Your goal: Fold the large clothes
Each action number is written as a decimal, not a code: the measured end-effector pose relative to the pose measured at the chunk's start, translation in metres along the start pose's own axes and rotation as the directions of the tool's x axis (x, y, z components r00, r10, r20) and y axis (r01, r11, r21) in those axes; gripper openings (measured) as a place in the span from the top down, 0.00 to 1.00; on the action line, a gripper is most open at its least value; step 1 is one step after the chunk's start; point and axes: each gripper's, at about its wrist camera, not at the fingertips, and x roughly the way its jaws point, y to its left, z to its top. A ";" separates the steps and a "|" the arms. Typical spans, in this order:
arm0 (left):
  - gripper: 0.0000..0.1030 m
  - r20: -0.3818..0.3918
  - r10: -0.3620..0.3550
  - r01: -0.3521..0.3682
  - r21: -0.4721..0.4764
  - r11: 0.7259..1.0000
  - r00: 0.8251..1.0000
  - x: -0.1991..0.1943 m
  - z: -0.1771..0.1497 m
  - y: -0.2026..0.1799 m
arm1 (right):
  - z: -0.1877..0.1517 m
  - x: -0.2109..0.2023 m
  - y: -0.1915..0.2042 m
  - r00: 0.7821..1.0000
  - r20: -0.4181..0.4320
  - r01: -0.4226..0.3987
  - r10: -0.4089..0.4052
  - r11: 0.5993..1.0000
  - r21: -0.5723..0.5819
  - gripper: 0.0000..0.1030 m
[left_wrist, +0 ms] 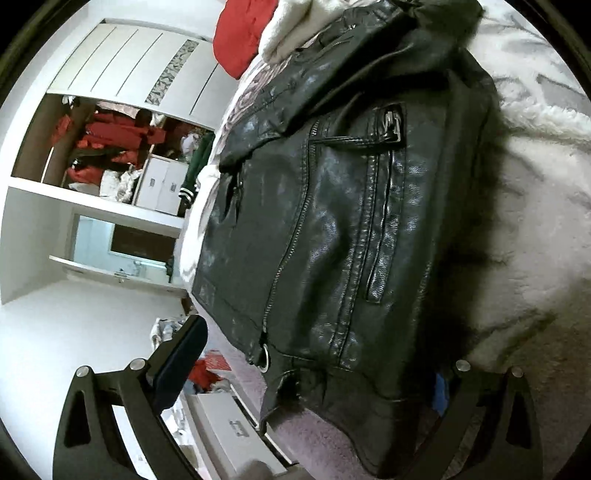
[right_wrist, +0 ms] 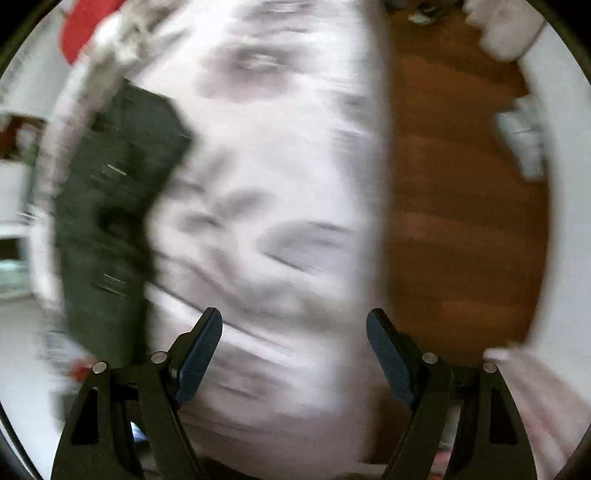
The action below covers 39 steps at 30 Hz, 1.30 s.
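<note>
One black leather jacket (left_wrist: 325, 206) lies already folded into a compact block on the bed (left_wrist: 535, 221), and everything else is best placed relative to it. The left gripper (left_wrist: 317, 373) is very near its bottom hem: one finger (left_wrist: 181, 358) shows beside the hem, the other is hidden behind the leather, so the fingers stand wide apart around the hem's edge, but I cannot tell if they touch it. The right gripper (right_wrist: 293, 354) is open and empty, well apart from the jacket, over the patterned bedcover (right_wrist: 266, 184); its view is blurred. I judge the folding of this garment to be almost finished. The next move probably calls for closing on the hem for a last fold, or letting go and taking another garment. Beyond the jacket's collar lie a red garment (left_wrist: 240, 33) and a white one (left_wrist: 288, 29). Farther off, an open wardrobe (left_wrist: 110, 147) holds red clothes and a white box (left_wrist: 162, 184).
</note>
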 end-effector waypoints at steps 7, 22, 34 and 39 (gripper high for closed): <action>0.84 -0.013 -0.239 0.238 -0.075 0.968 0.971 -0.010 -0.004 0.011 | 0.073 0.099 0.025 0.744 -0.047 -0.639 0.667 0.729 0.246 0.20; 0.92 0.060 -0.497 0.495 -0.243 0.834 0.866 -0.006 0.010 0.131 | 0.108 0.084 0.142 0.858 0.005 -0.507 0.514 0.844 0.174 0.75; 0.91 0.076 -0.661 0.613 -0.466 0.638 0.747 0.139 0.017 0.272 | 0.134 0.043 0.401 0.955 -0.036 -0.296 0.294 0.952 -0.079 0.77; 0.85 0.017 -0.740 0.630 -0.536 0.561 0.673 0.234 0.004 0.279 | 0.146 0.131 0.515 0.990 -0.081 -0.124 0.112 0.979 -0.162 0.77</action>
